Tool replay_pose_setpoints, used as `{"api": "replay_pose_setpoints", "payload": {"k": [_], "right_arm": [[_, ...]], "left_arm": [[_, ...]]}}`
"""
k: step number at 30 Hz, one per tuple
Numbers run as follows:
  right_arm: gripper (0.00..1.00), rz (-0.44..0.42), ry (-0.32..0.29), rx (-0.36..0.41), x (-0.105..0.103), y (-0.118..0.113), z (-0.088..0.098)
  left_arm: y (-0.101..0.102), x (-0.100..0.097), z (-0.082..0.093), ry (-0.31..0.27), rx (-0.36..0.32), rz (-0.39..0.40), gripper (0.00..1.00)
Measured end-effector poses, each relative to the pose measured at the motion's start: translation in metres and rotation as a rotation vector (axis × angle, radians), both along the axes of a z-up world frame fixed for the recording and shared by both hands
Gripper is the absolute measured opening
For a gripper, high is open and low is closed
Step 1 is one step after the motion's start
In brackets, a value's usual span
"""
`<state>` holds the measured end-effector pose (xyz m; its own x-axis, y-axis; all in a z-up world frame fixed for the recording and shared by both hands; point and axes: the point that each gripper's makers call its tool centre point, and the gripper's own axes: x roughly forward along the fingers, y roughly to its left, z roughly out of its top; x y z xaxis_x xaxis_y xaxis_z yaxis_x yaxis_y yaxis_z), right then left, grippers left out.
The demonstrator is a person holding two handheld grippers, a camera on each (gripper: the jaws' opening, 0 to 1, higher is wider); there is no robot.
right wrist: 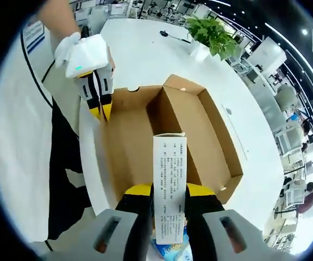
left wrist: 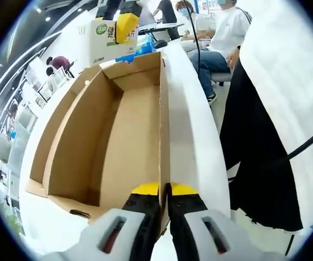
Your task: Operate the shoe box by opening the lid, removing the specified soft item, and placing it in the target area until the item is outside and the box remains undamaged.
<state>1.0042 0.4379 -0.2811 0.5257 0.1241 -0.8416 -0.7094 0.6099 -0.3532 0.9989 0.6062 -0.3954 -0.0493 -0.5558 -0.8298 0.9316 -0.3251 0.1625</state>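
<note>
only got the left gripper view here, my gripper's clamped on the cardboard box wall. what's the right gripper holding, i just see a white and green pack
Observer: In the right gripper view the right gripper is shut on a white rectangular pack. The face on that side carries small black printed text, and the pack hangs over one end of the open brown cardboard box.
Operator: ok, any room to set it down outside
Observer: Yes. Beyond the box the white table has bare surface, and a green potted plant stands at its far side.
</note>
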Motion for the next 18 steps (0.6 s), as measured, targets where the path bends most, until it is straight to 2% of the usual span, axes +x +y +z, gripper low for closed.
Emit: {"api": "replay_pose_setpoints", "payload": {"k": [4,9,18], "right_arm": [[0.19,0.020,-0.014,-0.015,-0.007,-0.002,0.001],[0.19,0.072,-0.080,-0.030,-0.020,-0.004,0.019],[0.19,0.096,-0.117,-0.083,-0.025,-0.015,0.031]], "left_arm": [[0.000,-0.001,0.000,-0.013,-0.007,0.001,0.03],[-0.001,0.000,0.000,-0.018,-0.011,0.001,0.04],[-0.001,0.000,0.001,-0.019,-0.010,0.005,0.04]]}}
